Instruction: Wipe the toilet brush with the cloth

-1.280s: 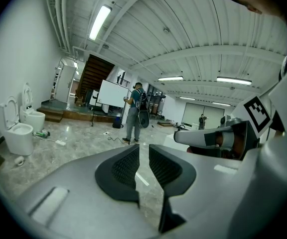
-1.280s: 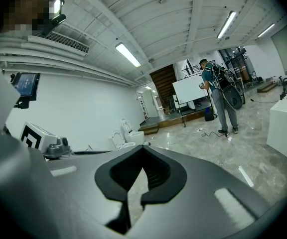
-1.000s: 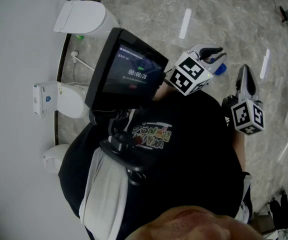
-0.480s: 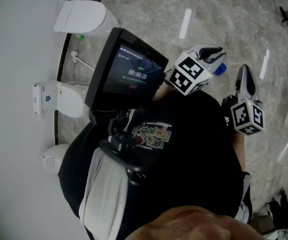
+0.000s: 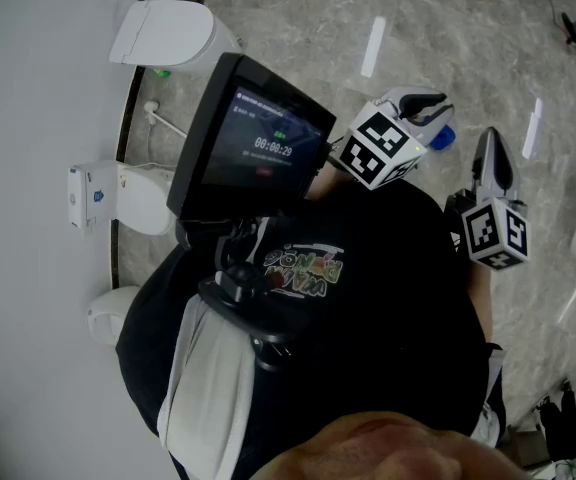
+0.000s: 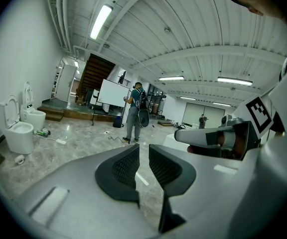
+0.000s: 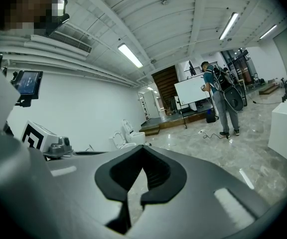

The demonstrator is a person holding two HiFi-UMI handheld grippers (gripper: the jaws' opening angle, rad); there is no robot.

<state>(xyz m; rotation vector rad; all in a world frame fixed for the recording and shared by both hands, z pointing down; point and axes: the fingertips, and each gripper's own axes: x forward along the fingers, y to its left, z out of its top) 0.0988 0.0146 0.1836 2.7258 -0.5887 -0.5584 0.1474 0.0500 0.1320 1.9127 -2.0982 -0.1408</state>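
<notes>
Both grippers are up in front of the chest, side by side and near each other. The left gripper (image 5: 430,101) points forward and tips a touch upward, with the left marker cube (image 5: 378,149) behind its jaws. Those jaws stand a narrow slit apart, with nothing between the pads. The right gripper (image 5: 489,146) sits just to its right, about level, with the right marker cube (image 5: 495,234) behind it near the body. Its jaw tips meet, closed on nothing.

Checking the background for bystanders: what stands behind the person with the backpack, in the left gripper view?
A whiteboard on a stand, before a dark staircase. The person covers the board's right edge and whatever lies past it.
</notes>
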